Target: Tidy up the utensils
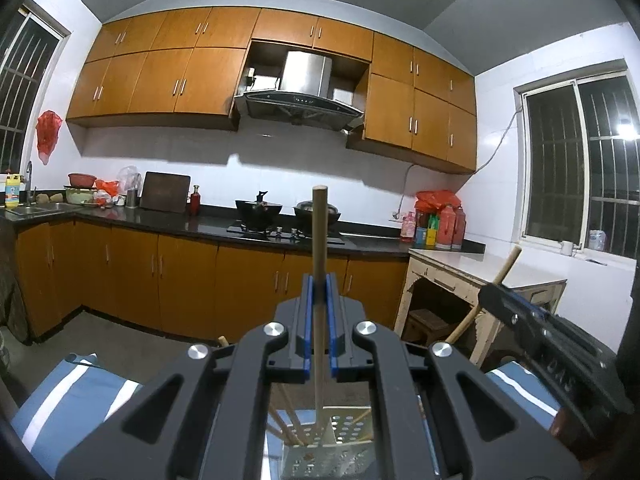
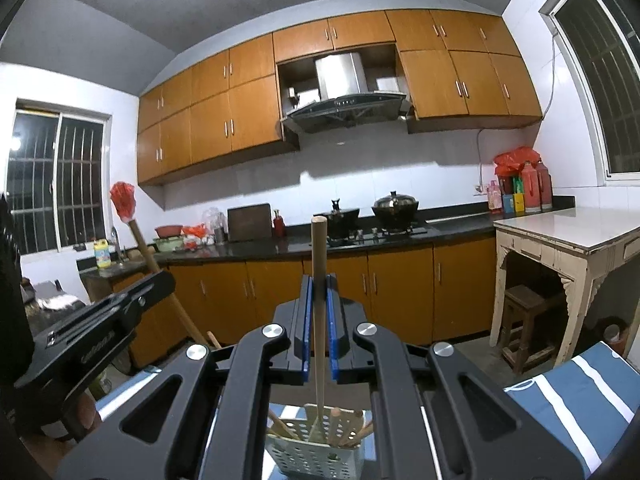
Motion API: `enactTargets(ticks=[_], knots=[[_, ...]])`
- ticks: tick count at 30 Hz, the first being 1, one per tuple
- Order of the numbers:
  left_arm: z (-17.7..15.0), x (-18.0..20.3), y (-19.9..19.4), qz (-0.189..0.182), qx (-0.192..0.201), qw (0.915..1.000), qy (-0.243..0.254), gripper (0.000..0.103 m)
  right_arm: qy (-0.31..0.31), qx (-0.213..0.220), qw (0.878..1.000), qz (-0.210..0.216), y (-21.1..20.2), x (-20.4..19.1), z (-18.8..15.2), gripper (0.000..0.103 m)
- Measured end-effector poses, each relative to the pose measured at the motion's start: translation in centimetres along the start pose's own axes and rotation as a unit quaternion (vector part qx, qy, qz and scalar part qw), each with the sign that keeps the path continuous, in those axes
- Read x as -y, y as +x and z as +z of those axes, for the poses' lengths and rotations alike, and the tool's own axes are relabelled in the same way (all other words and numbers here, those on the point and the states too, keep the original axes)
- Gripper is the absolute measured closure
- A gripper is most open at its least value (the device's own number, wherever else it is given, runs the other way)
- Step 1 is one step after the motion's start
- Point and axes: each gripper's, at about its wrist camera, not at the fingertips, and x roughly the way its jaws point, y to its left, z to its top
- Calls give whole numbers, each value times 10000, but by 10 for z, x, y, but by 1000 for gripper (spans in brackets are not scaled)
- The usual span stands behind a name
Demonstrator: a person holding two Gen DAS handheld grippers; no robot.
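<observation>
Between both fingers (image 1: 319,280), upright chopsticks (image 1: 320,240)

You've got matt black plastic on the left gripper (image 1: 319,284), blue pads, shiny metal bolts. The chopstick (image 1: 319,240) it pinches looks like pale, smooth wood. Below you, a perforated holder (image 2: 320,444), dull light finish. Glossy black countertop (image 1: 208,222), satin wooden cabinets (image 1: 160,76), brushed steel hood (image 1: 306,76), striped cloth (image 2: 580,392).
</observation>
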Motion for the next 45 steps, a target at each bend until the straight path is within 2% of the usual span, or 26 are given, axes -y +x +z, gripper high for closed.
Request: enactTargets(ticks=[6, 13, 22, 25, 26, 27, 29, 34, 36, 40, 43, 45], knots=[[-12, 3, 21, 75, 52, 10000, 30, 96, 13, -145, 9999, 1, 12, 2, -12, 96], [-25, -7, 36, 109, -199, 9997, -53, 96, 16, -374, 9993, -3, 23, 2, -28, 96], [-36, -12, 46, 15, -530, 9986, -57, 95, 104, -494, 9987, -78, 28, 6, -28, 95], [-40, -14, 47, -54, -660, 9977, -106, 81, 197, -595, 9980, -65, 30, 10, -29, 93], [-40, -16, 45, -42, -672, 9976, -131, 73, 219, -610, 9979, -74, 29, 10, -30, 88], [-40, -19, 43, -53, -671, 9976, -170, 70, 233, -610, 9978, -78, 28, 11, -30, 77], [-39, -23, 38, -78, -678, 9974, -242, 66, 266, -551, 9981, -101, 24, 12, -29, 64], [-28, -36, 20, -129, -604, 9972, -425, 55, 270, -396, 9988, -59, 7, 10, -20, 62], [-24, -40, 9, -124, -553, 9974, -450, 48, 217, -286, 9993, -72, -3, 8, -16, 52], [-21, -48, -20, -108, -500, 9977, -441, 42, 196, -170, 9996, -56, -26, 7, -13, 45], [-24, -51, -42, -43, -522, 9978, -406, 34, 202, -158, 9997, -50, -46, 5, -17, 33], [-30, -55, -60, -1, -548, 9977, -394, 25, 244, -191, 9995, -40, -59, 4, -23, 20]])
